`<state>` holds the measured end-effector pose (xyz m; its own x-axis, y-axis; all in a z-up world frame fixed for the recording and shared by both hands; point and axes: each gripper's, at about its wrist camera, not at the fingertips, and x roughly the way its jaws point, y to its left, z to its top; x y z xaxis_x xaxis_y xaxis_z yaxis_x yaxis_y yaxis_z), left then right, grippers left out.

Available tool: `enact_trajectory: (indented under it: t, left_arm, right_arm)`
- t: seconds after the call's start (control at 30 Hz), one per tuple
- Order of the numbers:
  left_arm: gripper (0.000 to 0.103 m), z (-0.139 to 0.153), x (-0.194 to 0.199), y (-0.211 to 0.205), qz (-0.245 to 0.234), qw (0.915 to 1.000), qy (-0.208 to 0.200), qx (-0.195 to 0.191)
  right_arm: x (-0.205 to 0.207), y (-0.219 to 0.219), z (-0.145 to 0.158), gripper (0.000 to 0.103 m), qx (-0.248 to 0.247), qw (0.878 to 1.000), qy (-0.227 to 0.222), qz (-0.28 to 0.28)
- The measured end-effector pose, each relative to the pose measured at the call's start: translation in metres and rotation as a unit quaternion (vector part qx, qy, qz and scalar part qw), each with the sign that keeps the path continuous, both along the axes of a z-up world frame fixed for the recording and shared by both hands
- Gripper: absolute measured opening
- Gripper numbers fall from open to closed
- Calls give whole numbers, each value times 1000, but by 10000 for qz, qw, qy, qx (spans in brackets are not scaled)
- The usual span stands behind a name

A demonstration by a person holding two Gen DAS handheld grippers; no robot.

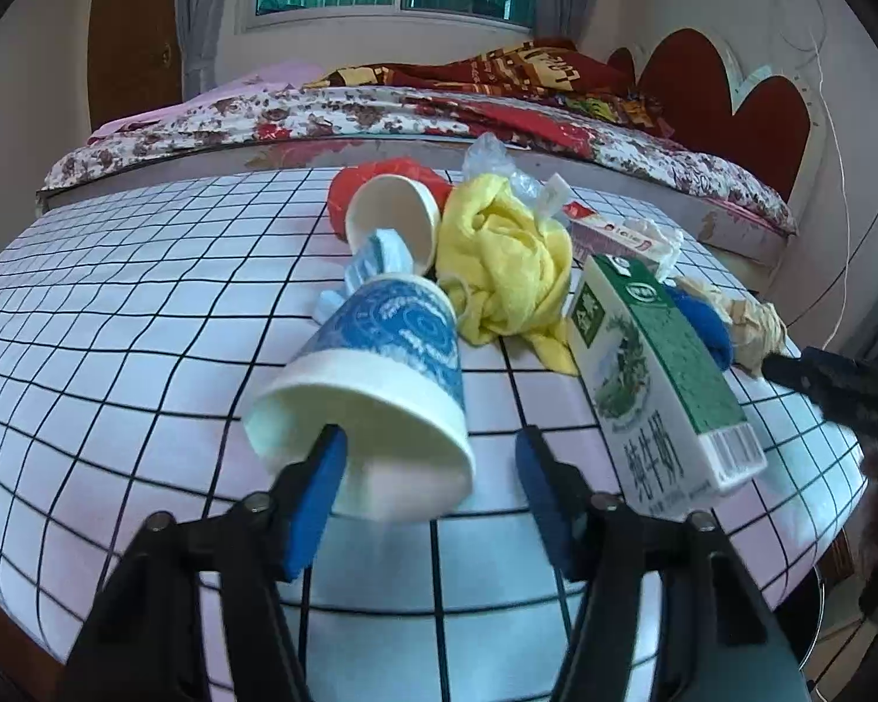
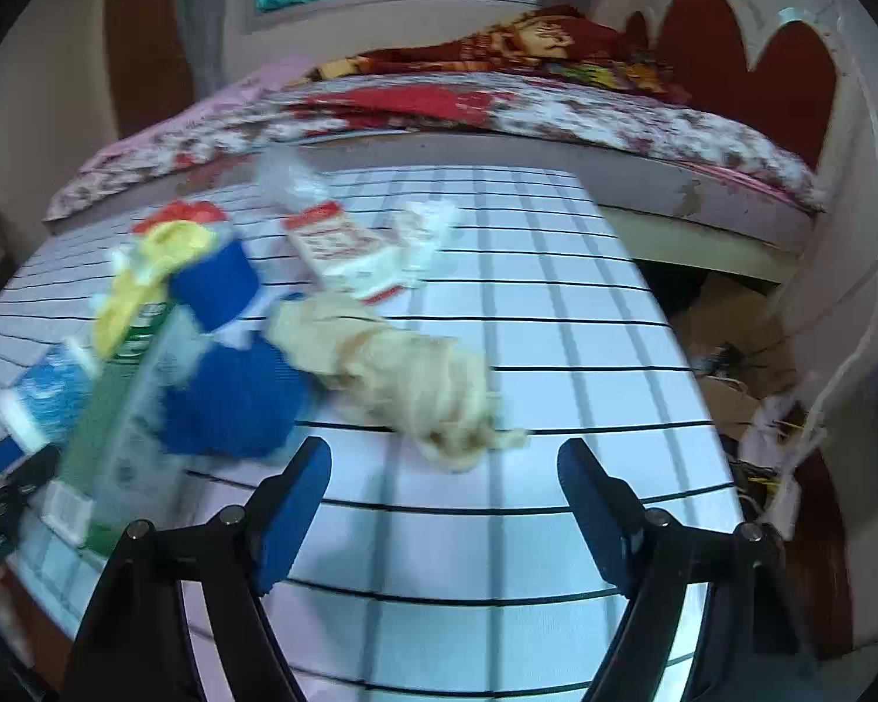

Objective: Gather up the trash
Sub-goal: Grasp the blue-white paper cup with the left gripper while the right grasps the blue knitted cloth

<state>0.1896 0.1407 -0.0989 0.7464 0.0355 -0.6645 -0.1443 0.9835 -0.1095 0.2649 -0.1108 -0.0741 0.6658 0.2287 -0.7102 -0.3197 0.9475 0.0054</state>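
Here, through the left wrist, we are straddling the tipped blue-and-white paper cup (image 1: 374,403) with our left gripper (image 1: 430,488) spread wide, one finger inside its mouth; squeezing could crush it or nudge the green-and-white milk carton (image 1: 655,374). Through the right wrist, blurred, our right gripper (image 2: 445,497) is hovering agape just short of the crumpled beige paper wad (image 2: 404,374), which could skid off the grid-patterned tablecloth (image 2: 556,351).

Trash items lie clustered on the checked worktop (image 1: 117,316): a blue-and-white paper cup (image 1: 374,386) on its side, a second white cup (image 1: 395,219), a crumpled yellow cloth (image 1: 506,257) and a green milk carton (image 1: 650,374) lying flat. Beside the carton sit a blue wad (image 2: 234,392), crumpled beige paper (image 2: 404,374) and a red-and-white box (image 2: 345,248)
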Motion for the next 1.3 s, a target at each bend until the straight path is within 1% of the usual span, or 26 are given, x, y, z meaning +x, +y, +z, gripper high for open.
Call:
enact_trajectory:
  t: [0.03, 0.07, 0.1, 0.17, 0.2, 0.23, 0.27, 0.3, 0.33, 0.37, 0.4, 0.47, 0.53, 0.67, 0.83, 1.0, 1.07, 1.17, 1.2, 1.23, 1.27, 1.3]
  left_arm:
    - [47, -2, 3, 1, -17, 10000, 46, -8]
    - [38, -4, 6, 3, -40, 9999, 92, -54]
    - [31, -6, 9, 4, -66, 9998, 142, -89]
    - [23, -7, 13, 5, -116, 9997, 191, -116]
    - [22, -6, 14, 4, -123, 9997, 185, -94]
    - [22, -5, 15, 3, -129, 9997, 176, -50]
    - [22, -5, 17, 2, -146, 9997, 182, -30]
    - [17, -5, 18, 2, -170, 9997, 193, -40]
    - [16, -5, 20, 2, -188, 9996, 189, -46]
    - [13, -5, 21, 3, -194, 9996, 177, -40]
    - [9, -4, 21, 3, -207, 9997, 156, -30]
    - [4, 2, 17, 3, -250, 9997, -27, 11]
    - [4, 9, 9, 3, -307, 9993, -222, 17]
    - [4, 23, -6, 3, -381, 9979, -516, 11]
    - [4, 44, -24, -3, -439, 9966, -700, 39]
    - [4, 53, -42, -16, -551, 9954, -772, 142]
    - [4, 56, -52, -25, -634, 9945, -806, 193]
    - [4, 58, -63, -35, -768, 9935, -814, 184]
    - [4, 57, -64, -39, -797, 9934, -800, 199]
    - [4, 55, -64, -41, -809, 9935, -772, 191]
    - [4, 52, -63, -43, -826, 9938, -721, 159]
    - [4, 49, -62, -44, -830, 9941, -684, 146]
  right_arm:
    - [-6, 7, 0, 81, 76, 9998, 2, 186]
    - [-9, 12, -1, 80, 144, 9993, 19, 350]
    - [-10, 21, -3, 76, 168, 9986, 32, 495]
    - [-7, 38, -8, 68, 164, 9972, 104, 721]
    - [-1, 46, -11, 61, 150, 9969, 153, 752]
    - [5, 51, -13, 57, 173, 9966, 200, 777]
    - [11, 55, -15, 56, 220, 9963, 242, 796]
    - [15, 58, -16, 56, 240, 9960, 271, 812]
    - [19, 62, -18, 53, 250, 9956, 304, 845]
    - [23, 66, -20, 49, 271, 9948, 344, 920]
    - [25, 69, -21, 39, 287, 9941, 371, 980]
    - [23, 72, -22, 34, 361, 9927, 362, 1088]
    - [17, 70, -18, 29, 443, 9919, 303, 1153]
    - [-4, 64, -1, 27, 479, 9922, -76, 1148]
    - [-30, 55, 19, 26, 408, 9921, -449, 1099]
    - [-62, 35, 37, 23, 528, 9911, -705, 1002]
    - [-75, 26, 42, 20, 557, 9910, -766, 944]
    - [-92, 11, 47, 11, 559, 9908, -915, 822]
    - [-94, 10, 48, 4, 508, 9910, -957, 787]
    - [-94, 8, 46, 0, 422, 9916, -955, 764]
    - [-85, 9, 38, 1, 386, 9935, -676, 829]
    - [-79, 9, 32, 1, 355, 9943, -558, 841]
